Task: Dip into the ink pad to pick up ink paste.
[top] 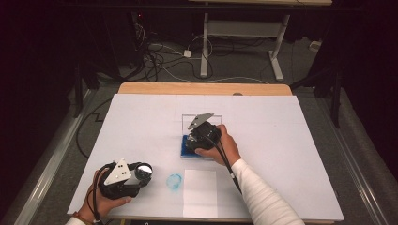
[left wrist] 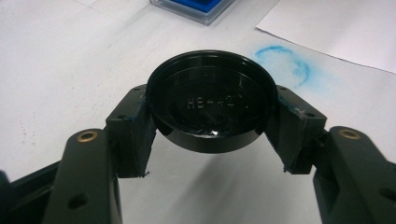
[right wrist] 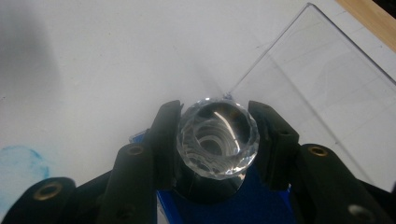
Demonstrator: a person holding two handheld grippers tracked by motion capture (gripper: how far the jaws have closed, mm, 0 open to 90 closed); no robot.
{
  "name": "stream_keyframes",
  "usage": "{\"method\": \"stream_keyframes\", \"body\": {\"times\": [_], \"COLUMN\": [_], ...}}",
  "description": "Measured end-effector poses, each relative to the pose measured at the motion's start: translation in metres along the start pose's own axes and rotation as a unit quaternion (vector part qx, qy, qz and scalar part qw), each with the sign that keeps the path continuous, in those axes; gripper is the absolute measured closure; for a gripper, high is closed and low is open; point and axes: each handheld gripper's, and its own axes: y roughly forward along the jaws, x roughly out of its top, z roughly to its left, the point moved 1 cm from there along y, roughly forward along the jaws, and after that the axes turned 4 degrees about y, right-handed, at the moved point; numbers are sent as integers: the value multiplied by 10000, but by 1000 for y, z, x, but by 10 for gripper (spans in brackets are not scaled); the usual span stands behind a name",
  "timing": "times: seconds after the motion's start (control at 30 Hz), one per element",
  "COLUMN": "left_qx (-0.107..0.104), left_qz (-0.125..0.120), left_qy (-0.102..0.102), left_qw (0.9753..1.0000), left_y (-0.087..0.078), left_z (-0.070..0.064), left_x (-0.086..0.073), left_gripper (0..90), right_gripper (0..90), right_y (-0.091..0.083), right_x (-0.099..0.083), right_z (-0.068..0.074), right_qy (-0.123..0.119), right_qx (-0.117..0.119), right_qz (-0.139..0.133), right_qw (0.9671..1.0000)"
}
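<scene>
The right claw (right wrist: 217,135) pinches a stamp by its faceted clear knob (right wrist: 218,139), one jaw on either side, and holds it over the blue ink pad (top: 187,147) that sits in an open clear case (right wrist: 322,98) near the middle of the tabletop (top: 281,140). In the high view the right hand (top: 220,143) covers most of the pad. The left claw (left wrist: 212,135) grips a round black cap (left wrist: 212,100) across its width, near the front left of the tabletop, just beside a smudged blue ring of ink (top: 174,181) and a white sheet of paper (top: 200,193).

The knob looks hard, smooth and probably slippery, so a squeeze across its widest facets, as now, seems the safest hold; a grip nearer the top could let it pop out. The stamp appears light and stiff, and should stay upright if pressed straight down. The cap is likely thin, rigid plastic, light enough to need only gentle pressure on its rim. Wet ink may smear onto whatever the stamp face touches.
</scene>
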Motion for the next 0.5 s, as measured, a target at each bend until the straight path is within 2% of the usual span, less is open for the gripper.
{"method": "stream_keyframes", "body": {"times": [0.23, 0.5], "left_qx": [-14, -37], "left_qz": [21, 42], "left_qy": [32, 64], "left_qw": [10000, 10000], "left_y": [1, 2], "left_z": [0, -1], "left_x": [1, 1], "left_gripper": [365, 366], "right_gripper": [569, 570], "right_y": [3, 4], "right_x": [0, -1], "right_z": [0, -1], "right_qy": [-31, 49], "right_qx": [1, 13], "right_qz": [6, 10], "right_qw": [10000, 10000]}}
